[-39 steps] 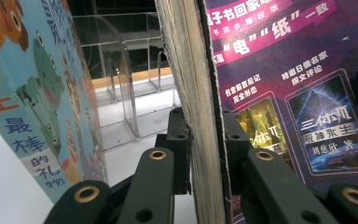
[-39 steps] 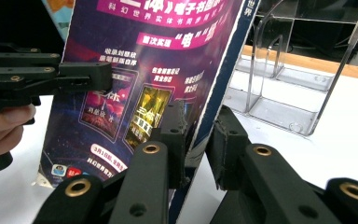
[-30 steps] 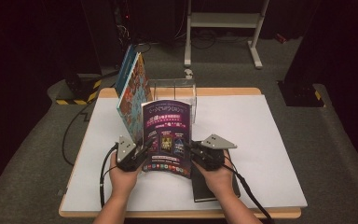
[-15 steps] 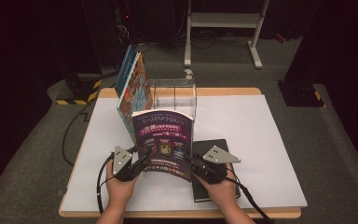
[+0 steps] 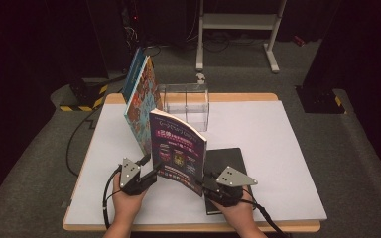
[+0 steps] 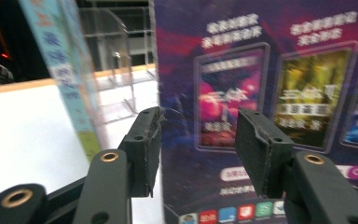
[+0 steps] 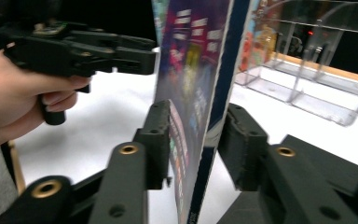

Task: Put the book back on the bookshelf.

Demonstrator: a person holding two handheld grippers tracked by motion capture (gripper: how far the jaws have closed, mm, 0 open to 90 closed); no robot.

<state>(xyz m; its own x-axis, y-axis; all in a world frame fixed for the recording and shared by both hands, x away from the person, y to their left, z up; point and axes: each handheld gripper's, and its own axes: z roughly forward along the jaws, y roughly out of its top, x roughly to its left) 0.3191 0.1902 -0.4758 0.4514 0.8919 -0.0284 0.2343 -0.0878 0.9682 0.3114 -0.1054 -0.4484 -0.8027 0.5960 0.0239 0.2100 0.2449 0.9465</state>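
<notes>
The purple book (image 5: 178, 151) now stands upright near the table's (image 5: 287, 148) front edge, nearer us than a second ago; both sets of jaws have just been opening, so we judge we're letting go; the left gripper (image 5: 151, 171) flanks its left edge, the right gripper (image 7: 196, 140) loosely straddles its spine, pads parted.

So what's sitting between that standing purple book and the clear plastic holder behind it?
Nothing: in the high view, just bare white table separates the purple book from the clear holder. The colourful book stands off to their left, not between them.
</notes>
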